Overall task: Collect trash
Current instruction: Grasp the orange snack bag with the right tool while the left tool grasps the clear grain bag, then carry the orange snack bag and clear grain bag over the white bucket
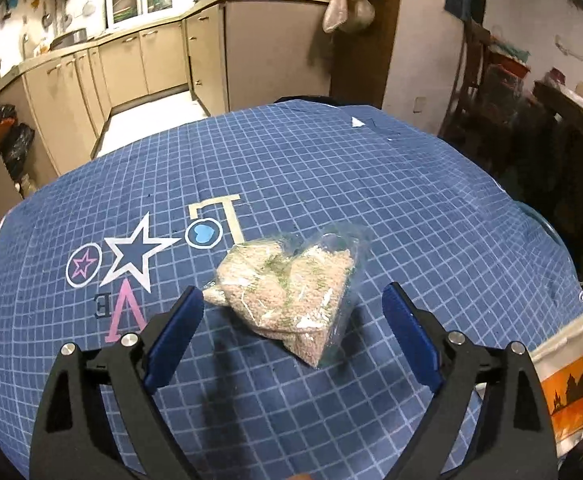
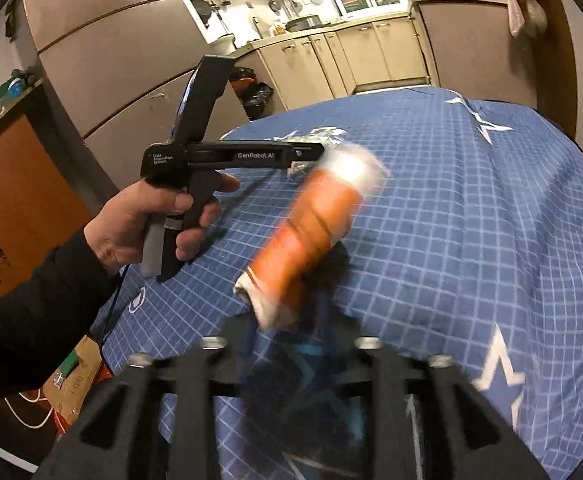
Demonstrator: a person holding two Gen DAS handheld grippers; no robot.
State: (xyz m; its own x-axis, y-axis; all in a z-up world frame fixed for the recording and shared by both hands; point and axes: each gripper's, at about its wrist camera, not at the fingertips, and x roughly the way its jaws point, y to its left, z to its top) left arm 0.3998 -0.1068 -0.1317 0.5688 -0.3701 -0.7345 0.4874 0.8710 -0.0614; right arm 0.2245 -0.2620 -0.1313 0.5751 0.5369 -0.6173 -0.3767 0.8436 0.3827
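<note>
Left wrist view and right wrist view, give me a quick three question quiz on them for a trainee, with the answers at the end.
1. True or false: the left claw is shut on the clear bag.
2. What does the clear bag lie on? A) a blue checked cloth B) a wooden tray C) a bare floor
3. In the right wrist view, what colours is the blurred cylinder in front of the camera?

Key
1. False: the jaws stand open, one finger on each side of the bag's near end.
2. A
3. Orange and white.
</note>
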